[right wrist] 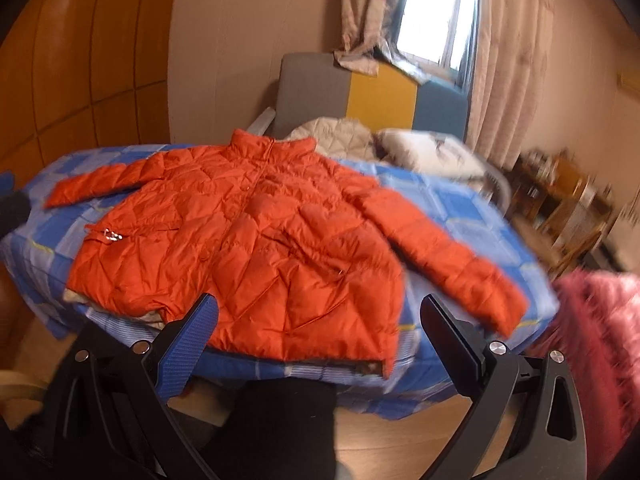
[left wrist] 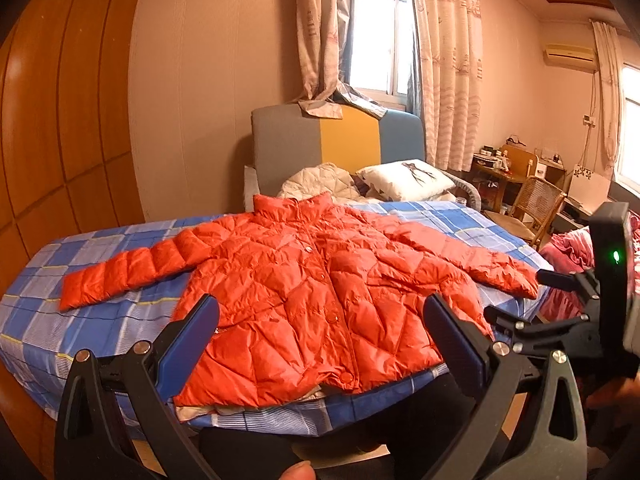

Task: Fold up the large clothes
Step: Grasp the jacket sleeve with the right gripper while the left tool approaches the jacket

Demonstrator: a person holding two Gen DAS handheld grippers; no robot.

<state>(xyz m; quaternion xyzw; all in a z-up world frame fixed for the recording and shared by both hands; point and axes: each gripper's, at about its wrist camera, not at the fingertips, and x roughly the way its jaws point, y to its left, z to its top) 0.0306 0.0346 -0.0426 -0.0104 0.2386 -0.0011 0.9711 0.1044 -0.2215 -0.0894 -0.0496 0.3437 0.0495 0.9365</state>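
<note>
An orange quilted puffer jacket (left wrist: 304,288) lies flat, front up and buttoned, on a bed with a blue checked sheet (left wrist: 80,320). Both sleeves are spread out to the sides and the collar points away from me. My left gripper (left wrist: 320,320) is open and empty, held above the jacket's near hem. My right gripper (right wrist: 318,316) is also open and empty, near the hem of the jacket (right wrist: 248,248). In the left wrist view the right gripper's black body (left wrist: 576,312) shows at the far right.
A white pillow (left wrist: 408,180) and a cream quilted garment (left wrist: 320,184) lie at the bed's head by a grey, yellow and blue headboard (left wrist: 336,136). A wicker chair (left wrist: 528,208) and cluttered desk stand right. A pink blanket (right wrist: 600,340) lies at the right.
</note>
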